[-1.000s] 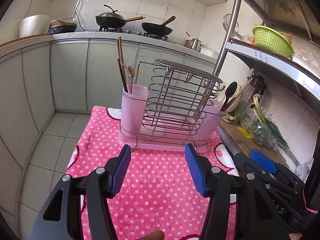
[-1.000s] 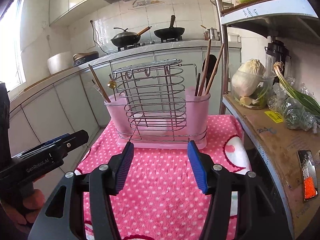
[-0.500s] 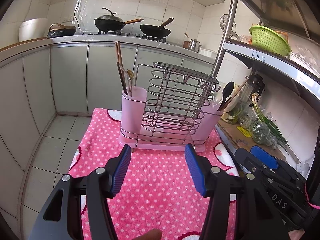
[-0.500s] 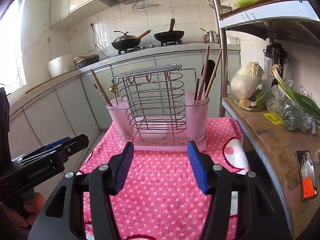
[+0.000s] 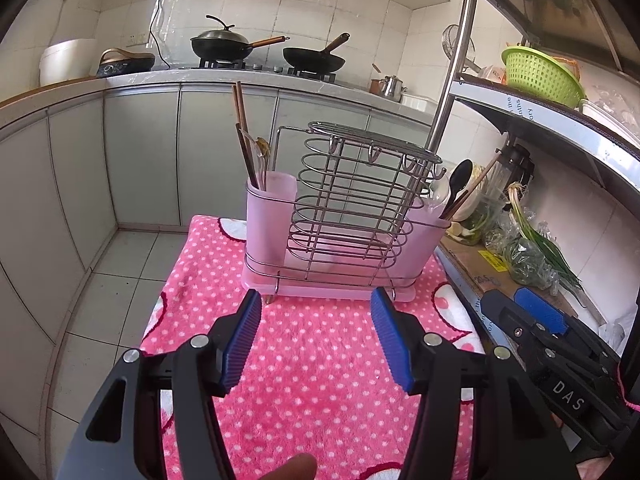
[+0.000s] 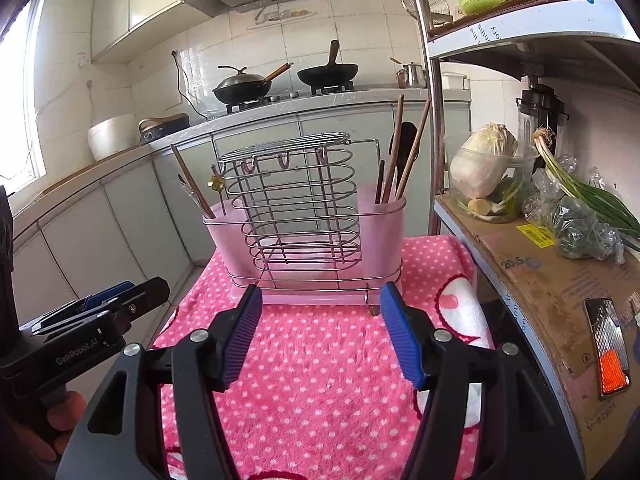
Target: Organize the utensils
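since the utensils all stand on end in the pink caddy (image 5: pixel 265 220), handles up and leaning a little, comes down to a reach forward and over the rim, not a scoop off the cloth.

sits straight ahead of both tools, on the far part of the tabletop (image 5: pixel 312 380) under its pink dotted cloth, well clear of the tips. holds two clusters: brown chopsticks (image 5: pixel 240 128) with a gold-coloured spoon (image 5: pixel 262 146) in the end cup ahead-left of the left tool (image 5: pixel 316 344); more chopsticks (image 6: pixel 396 152) and a dark ladle (image 6: pixel 406 140) in the end cup ahead-right of the right tool (image 6: pixel 320 336). looks empty in the wire rack (image 5: pixel 360 200) between the cups. long axes near upright throughout, so probably best pinched across the shaft, above the cup rim.

by position, left tool closer to the left cluster, right tool closer to the right one; crossing over would mean passing the wire rack.

left tool: pads spread wide, nothing between them but cloth below. right tool: jaws opening at this moment, likewise nothing between them. both held side by side above the near cloth, pointing down at a shallow slant toward the caddy, each visible at the edge of the other's view. no loose utensil visible on the cloth.
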Motion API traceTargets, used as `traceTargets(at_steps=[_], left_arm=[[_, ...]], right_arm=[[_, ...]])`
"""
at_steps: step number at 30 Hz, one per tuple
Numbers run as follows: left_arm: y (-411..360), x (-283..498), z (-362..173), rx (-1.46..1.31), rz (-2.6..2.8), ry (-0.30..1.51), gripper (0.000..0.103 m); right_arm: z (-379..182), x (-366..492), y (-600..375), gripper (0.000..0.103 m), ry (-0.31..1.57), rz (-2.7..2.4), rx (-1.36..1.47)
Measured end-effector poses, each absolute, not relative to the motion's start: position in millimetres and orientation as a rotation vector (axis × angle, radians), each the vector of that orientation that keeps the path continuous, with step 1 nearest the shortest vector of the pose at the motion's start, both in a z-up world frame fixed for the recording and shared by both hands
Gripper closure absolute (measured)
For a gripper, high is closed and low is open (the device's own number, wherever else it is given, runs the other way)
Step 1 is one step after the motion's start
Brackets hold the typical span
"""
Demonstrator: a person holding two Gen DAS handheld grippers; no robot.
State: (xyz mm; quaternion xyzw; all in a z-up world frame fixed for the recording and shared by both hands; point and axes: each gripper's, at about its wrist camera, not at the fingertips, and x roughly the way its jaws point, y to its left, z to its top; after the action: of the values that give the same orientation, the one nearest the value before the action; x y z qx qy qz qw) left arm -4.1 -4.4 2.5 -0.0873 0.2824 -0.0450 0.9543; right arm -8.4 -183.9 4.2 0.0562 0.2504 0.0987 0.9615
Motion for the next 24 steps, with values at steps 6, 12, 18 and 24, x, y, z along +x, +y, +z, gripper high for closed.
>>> traceTargets(at_steps=[6, 12, 18, 24], left_arm=[[-6.5, -5.2, 2.3, -0.162, -0.083, 0.573, 0.047], [-8.7, -6.1, 2.7, -0.151, -0.082, 0.569, 0.047], [-10.0, -6.2, 2.5, -0.145, -0.086, 0.569, 0.047], [-11.8, -6.6, 2.1, -0.136, -0.089, 0.566, 0.047]], right_arm=[[2.9, -7.6, -184.8, 0.041, 0.514, 0.192, 0.114], [2.4, -6.9, -186.5, 0.041, 0.517, 0.184, 0.114], [1.9, -6.4, -186.1, 0.041, 0.519, 0.184, 0.112], [1.5, -6.3, -186.4, 0.041, 0.517, 0.186, 0.113]])
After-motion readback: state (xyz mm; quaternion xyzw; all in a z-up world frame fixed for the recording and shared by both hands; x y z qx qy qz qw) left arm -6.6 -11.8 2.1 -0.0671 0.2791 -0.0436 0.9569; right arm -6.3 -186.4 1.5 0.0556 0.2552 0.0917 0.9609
